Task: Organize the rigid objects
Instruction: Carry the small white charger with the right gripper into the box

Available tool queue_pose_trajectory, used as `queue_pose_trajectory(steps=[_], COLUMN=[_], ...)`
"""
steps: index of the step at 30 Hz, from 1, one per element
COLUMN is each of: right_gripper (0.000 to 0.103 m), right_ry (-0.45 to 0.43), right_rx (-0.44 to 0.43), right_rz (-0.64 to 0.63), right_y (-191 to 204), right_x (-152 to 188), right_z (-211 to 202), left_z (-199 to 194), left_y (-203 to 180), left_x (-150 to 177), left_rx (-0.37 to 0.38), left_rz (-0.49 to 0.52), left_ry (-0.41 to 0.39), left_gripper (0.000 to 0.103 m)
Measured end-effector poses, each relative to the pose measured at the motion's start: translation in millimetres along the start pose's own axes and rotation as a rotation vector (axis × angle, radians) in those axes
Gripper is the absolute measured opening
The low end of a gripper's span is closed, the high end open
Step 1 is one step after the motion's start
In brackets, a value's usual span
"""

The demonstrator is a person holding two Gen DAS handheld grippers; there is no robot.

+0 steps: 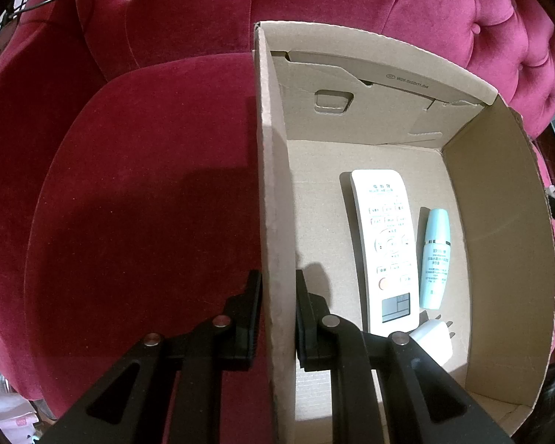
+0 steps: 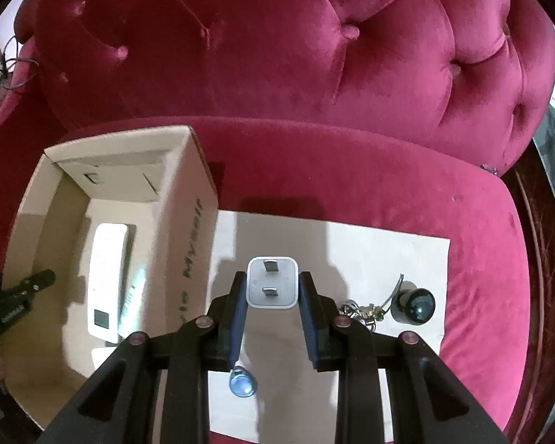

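The white plug adapter sits clamped between the pads of the right claw, prongs facing the camera, above a pale board on the red velvet sofa. Beside it on the board lie a key ring, a small black round thing hard to identify, and a blue tag partly hidden by the claw. The left claw is pinched together on the near wall of the cardboard box. Inside lie a white remote, a pale blue bottle and another white adapter, half covered by a finger. The box's near end is cut off. The seat left of the box lies bare.
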State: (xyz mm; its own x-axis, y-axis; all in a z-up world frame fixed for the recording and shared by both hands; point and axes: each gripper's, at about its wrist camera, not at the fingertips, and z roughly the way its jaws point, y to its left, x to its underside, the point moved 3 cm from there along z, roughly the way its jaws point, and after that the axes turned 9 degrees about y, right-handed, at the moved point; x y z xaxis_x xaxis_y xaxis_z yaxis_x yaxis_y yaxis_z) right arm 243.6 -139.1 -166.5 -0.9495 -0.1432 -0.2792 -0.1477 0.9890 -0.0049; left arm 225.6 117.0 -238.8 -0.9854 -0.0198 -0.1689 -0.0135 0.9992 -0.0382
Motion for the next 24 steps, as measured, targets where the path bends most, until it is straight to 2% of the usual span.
queue_pose_trajectory(steps=[11, 24], right_gripper=[0.028, 0.028], right_ry=[-0.036, -0.056], right_rx=[0.003, -0.06], right_rz=[-0.031, -0.11], right_y=[28, 80], right_x=[-15, -24], right_z=[-29, -44], left_z=[-2, -1], left_y=[2, 2], left_x=[-1, -1], left_rx=[0.003, 0.003], left_rz=[-0.001, 0.0], left_ry=[0.001, 0.001], left_gripper=[0.017, 0.017])
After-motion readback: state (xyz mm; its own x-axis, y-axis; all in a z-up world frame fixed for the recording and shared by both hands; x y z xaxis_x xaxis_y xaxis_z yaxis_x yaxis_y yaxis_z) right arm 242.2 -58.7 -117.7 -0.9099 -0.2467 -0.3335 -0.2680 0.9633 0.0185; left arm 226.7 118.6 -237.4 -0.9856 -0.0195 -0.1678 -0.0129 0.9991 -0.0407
